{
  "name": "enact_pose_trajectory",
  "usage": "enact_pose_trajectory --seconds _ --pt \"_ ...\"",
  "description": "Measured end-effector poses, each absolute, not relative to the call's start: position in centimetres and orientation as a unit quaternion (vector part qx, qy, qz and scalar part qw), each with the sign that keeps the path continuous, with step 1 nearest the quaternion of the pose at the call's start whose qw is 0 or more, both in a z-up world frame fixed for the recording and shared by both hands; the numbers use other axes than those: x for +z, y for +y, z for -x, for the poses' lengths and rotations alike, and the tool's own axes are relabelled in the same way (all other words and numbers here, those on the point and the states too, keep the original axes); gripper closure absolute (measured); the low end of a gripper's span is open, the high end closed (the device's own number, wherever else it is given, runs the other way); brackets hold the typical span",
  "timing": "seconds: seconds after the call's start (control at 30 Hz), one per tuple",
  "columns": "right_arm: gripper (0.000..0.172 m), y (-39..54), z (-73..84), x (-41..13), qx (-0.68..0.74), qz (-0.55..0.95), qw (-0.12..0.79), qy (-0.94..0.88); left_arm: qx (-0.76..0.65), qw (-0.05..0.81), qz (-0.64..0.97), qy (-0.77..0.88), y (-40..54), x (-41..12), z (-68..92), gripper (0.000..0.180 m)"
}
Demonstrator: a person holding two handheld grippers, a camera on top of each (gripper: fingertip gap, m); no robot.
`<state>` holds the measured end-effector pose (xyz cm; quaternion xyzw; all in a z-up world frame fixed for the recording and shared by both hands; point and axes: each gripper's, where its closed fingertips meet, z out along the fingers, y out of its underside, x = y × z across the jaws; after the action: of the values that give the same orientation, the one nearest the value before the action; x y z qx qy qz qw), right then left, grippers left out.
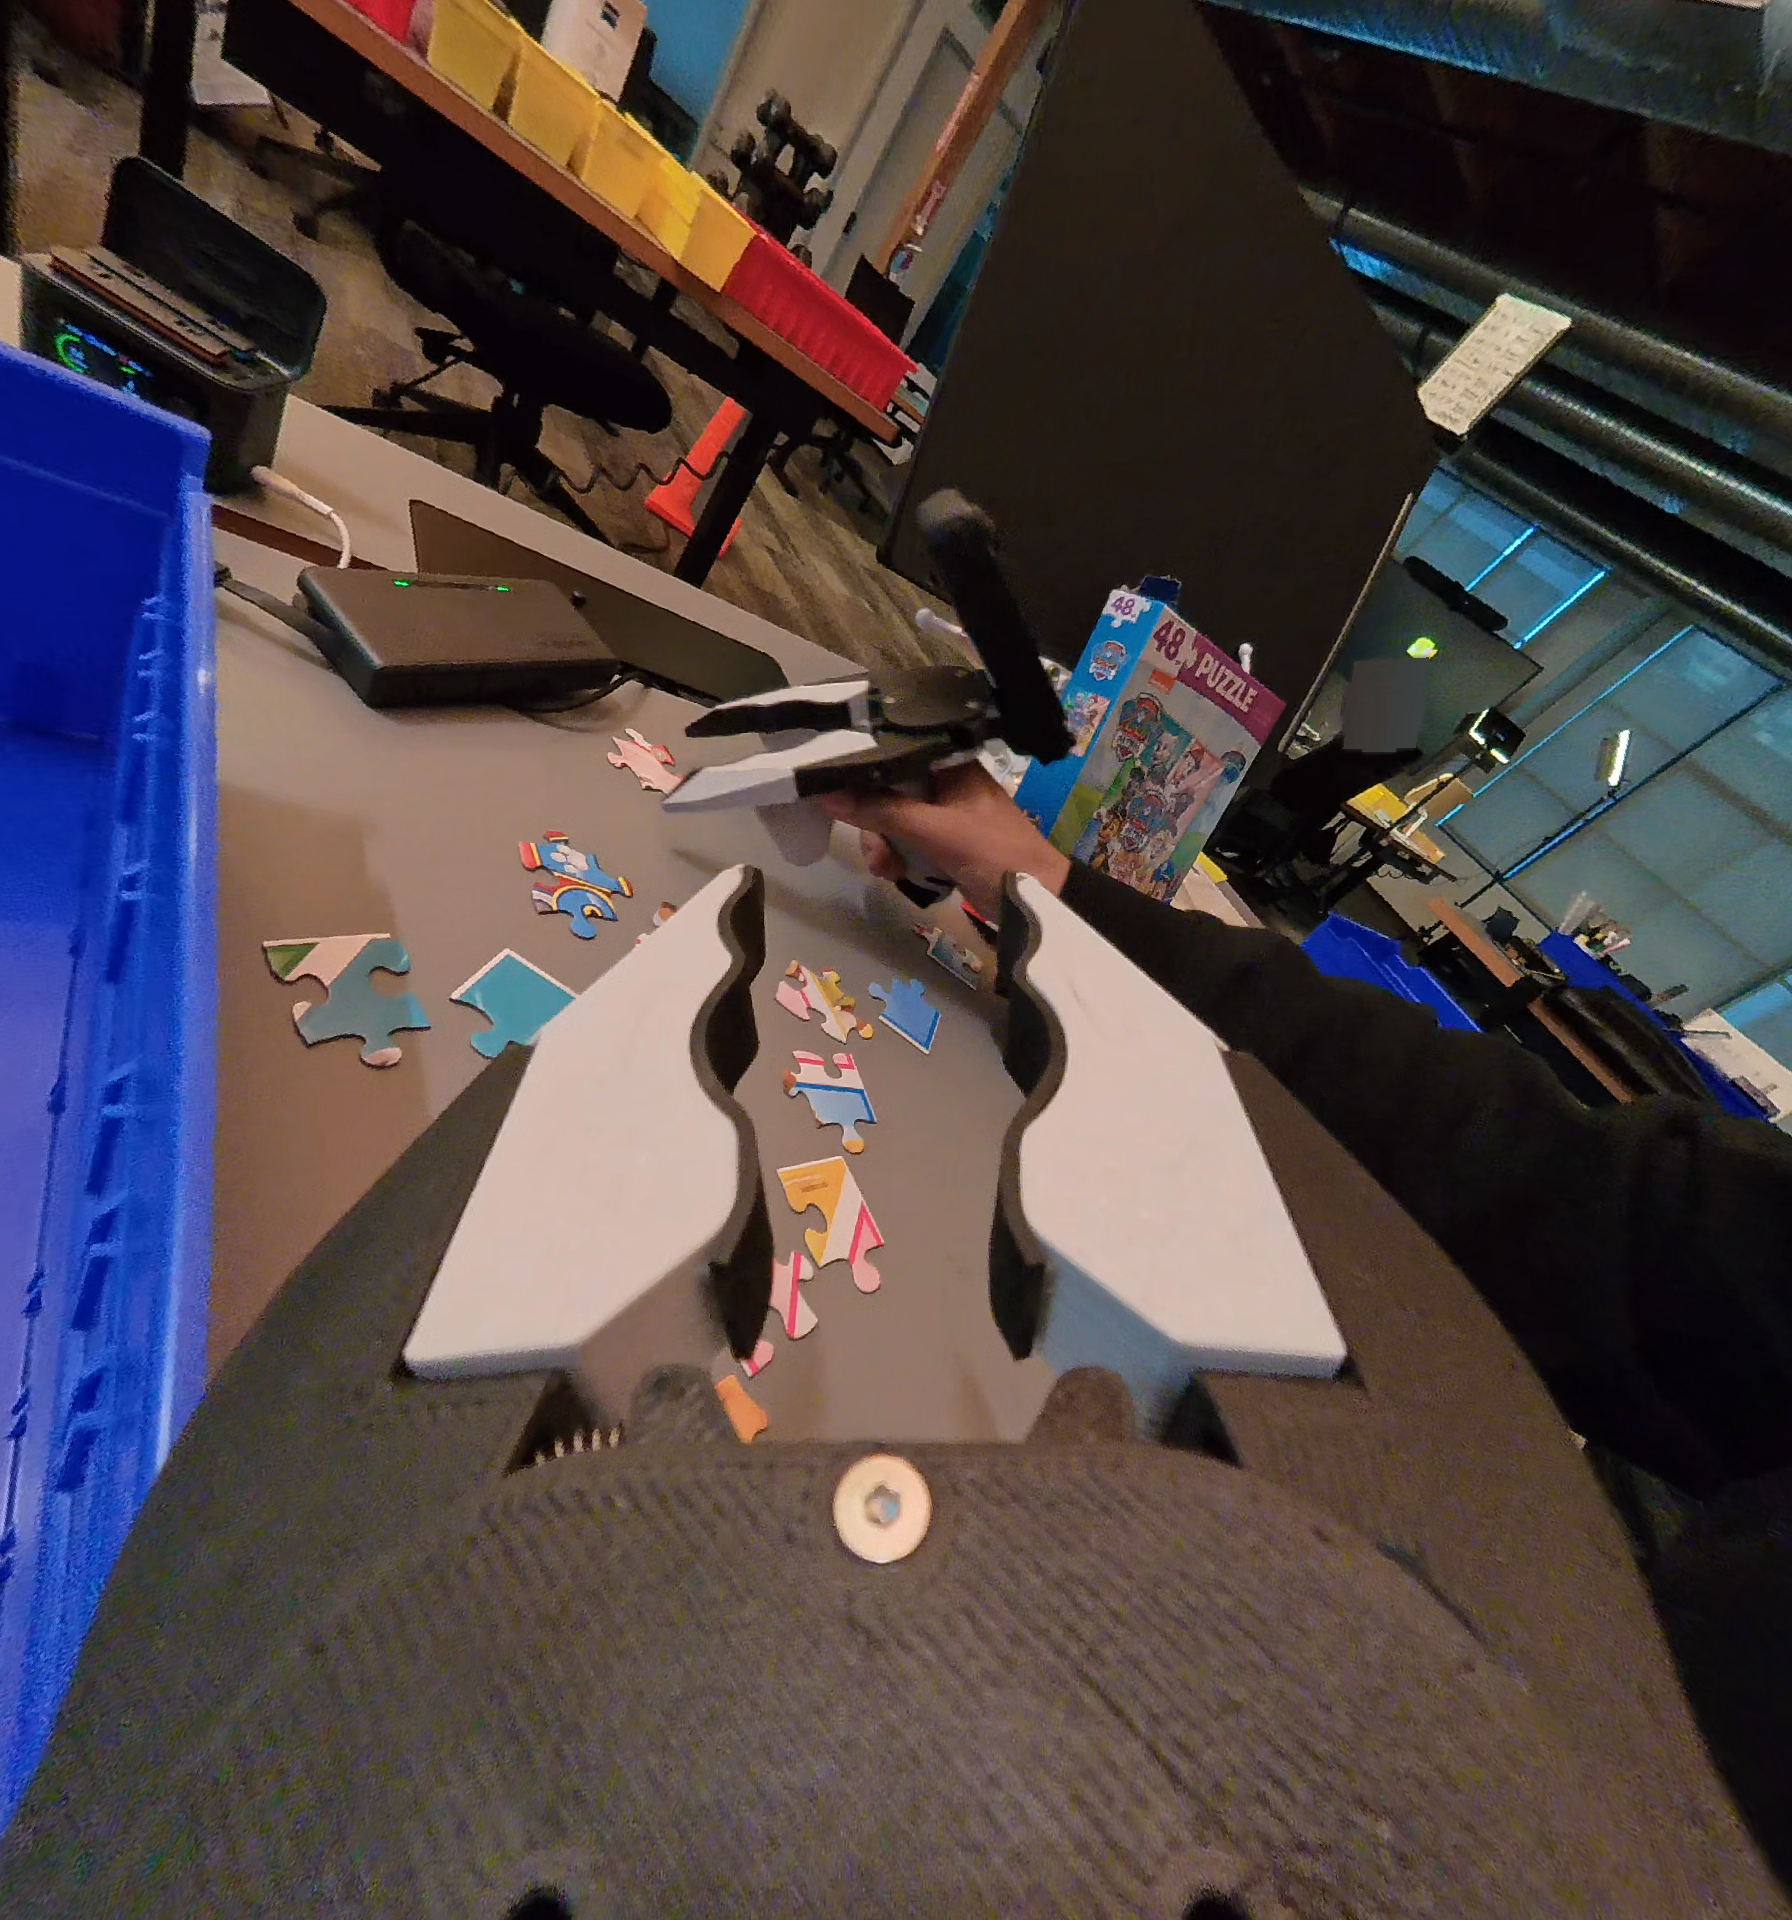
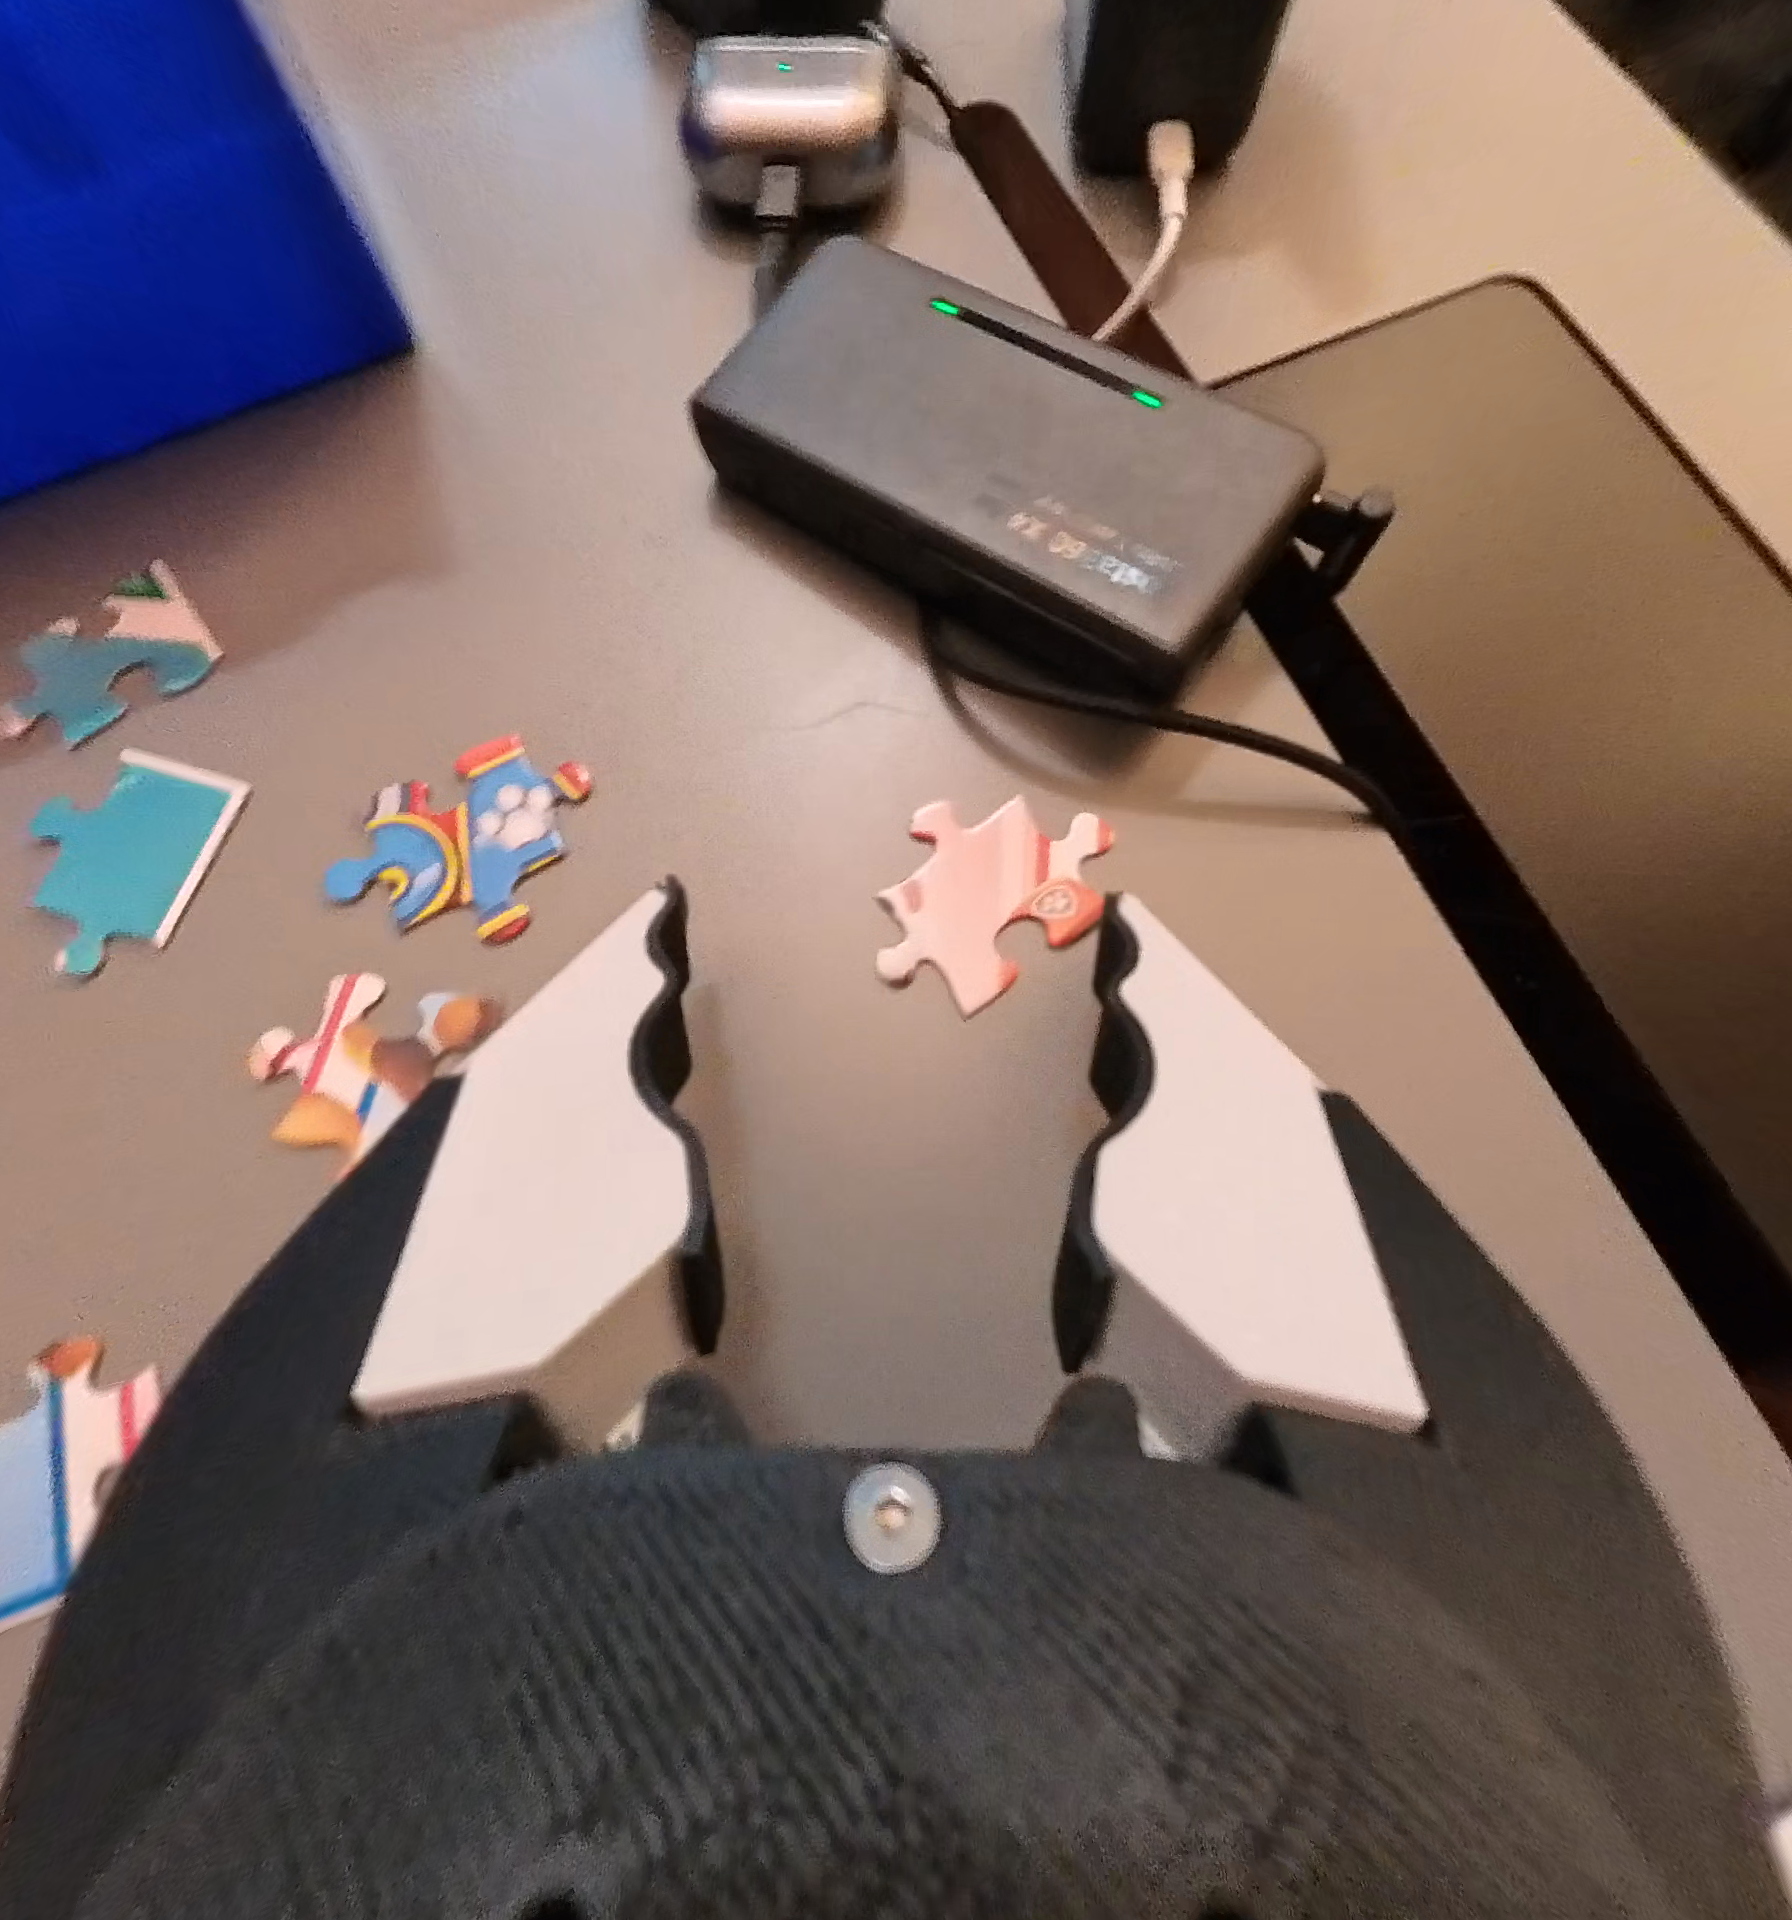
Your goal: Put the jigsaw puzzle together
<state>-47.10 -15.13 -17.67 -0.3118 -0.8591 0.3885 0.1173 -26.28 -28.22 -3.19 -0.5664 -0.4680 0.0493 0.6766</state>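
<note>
A grey worktop (image 2: 788,644) carries scattered puzzle pieces. The right gripper (image 2: 887,899) hovers with fingers wide and empty, a pink piece (image 2: 985,904) just beside its right finger. The left gripper (image 1: 876,894) hangs part-open, empty, above other pieces.

1. Left gripper (image 1: 876,904): tilted downward, fingers (image 1: 611,1122) parted with a clear gap between the wavy black pads, nothing pressed between them.
2. Right gripper (image 2: 887,904): fingers (image 2: 549,1143) spread wide, grasp bare, angled down.
3. Ahead of the left gripper: right gripper seen sidelong, gripped from beneath by a hand (image 1: 939,831), black sleeve (image 1: 1391,1091) trailing back to the right.
</note>
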Motion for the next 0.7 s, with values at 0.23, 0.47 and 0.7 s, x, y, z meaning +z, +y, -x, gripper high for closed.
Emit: enact_pose_trajectory --seconds 0.23,0.47,0.7 --pt "0.13 -15.0 48.0 -19.0 0.371 0.317 0.134 -0.862 0.055 0.685 0.565 -0.456 -28.2 -2.3 25.9 0.139" --pt "0.141 -14.7 44.3 -18.9 0.357 0.298 0.119 -0.877 0.043 0.691 0.563 -0.451 -27.9 -2.4 25.9 0.139" --pt "0.142 -13.1 39.3 -18.9 0.343 0.278 0.105 -0.891 0.05 0.694 0.565 -0.444 -27.6 -1.8 25.7 0.14"
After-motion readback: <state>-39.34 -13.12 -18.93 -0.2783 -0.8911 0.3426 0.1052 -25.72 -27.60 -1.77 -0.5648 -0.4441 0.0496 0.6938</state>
